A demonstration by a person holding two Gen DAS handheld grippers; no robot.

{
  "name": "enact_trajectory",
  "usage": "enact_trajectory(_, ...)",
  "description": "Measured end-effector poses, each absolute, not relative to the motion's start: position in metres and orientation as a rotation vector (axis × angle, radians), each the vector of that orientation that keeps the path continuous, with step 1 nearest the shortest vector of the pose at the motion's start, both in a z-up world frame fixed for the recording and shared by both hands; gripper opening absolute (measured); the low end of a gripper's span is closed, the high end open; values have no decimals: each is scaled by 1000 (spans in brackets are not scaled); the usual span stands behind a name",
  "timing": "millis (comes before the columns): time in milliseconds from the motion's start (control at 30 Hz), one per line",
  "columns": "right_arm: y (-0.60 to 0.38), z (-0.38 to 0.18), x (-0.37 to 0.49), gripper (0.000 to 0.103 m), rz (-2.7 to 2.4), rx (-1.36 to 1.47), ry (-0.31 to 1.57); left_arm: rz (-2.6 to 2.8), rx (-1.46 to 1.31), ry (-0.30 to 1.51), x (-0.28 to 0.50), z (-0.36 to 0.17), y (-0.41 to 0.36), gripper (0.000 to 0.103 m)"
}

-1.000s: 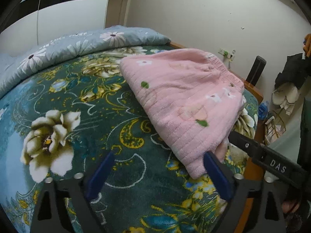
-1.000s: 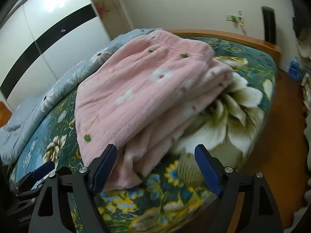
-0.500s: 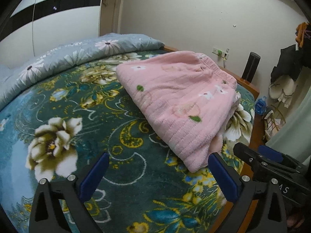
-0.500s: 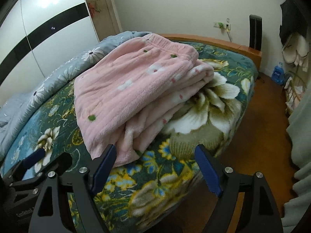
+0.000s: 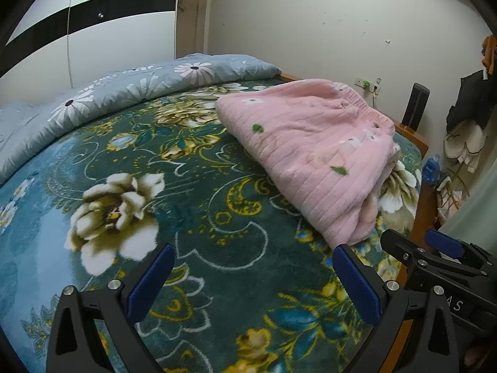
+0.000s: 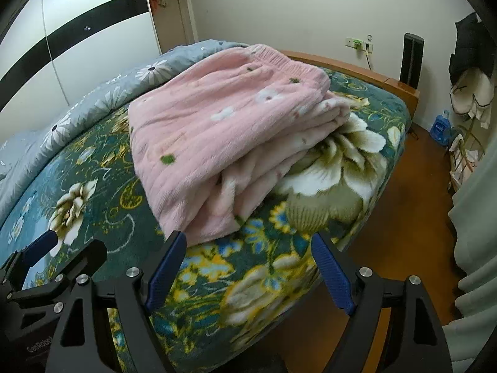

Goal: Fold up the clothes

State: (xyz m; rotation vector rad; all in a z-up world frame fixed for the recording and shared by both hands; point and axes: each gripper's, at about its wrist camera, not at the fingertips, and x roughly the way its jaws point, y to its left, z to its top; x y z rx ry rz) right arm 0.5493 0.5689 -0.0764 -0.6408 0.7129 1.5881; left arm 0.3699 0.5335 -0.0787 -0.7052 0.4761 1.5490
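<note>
Floral bed — folded pink garment, grey quilt.

walls: cream | floor: brown wood | wardrobe: white, black stripe

Pink fleece garment folded, near bed corner

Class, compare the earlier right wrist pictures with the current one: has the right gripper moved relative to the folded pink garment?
Yes. The right gripper has backed away from the folded pink garment; its open jaws now sit short of the garment's near edge, over the floral blanket.
</note>
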Motion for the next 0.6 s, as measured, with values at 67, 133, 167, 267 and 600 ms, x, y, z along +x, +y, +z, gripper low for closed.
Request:
enact_trajectory(67,567,-77,548,84,1585,-645,715,1556,-703,478,369,-79,530,103)
enact_trajectory(133,564,-77,546,84,1578,-648,715,1568,-693,476,369,-79,527,103)
enact_trajectory(167,563,-77,546,84,1576,-649,715,1573,-686,475,369,-79,526,103)
enact_trajectory(267,560,-77,545,84,1567,-656,710,1588,-665,481,371,-77,522,103)
enact_trajectory(600,552,-76,542,84,1542,-675,698,1605,-638,485,370,-78,515,103)
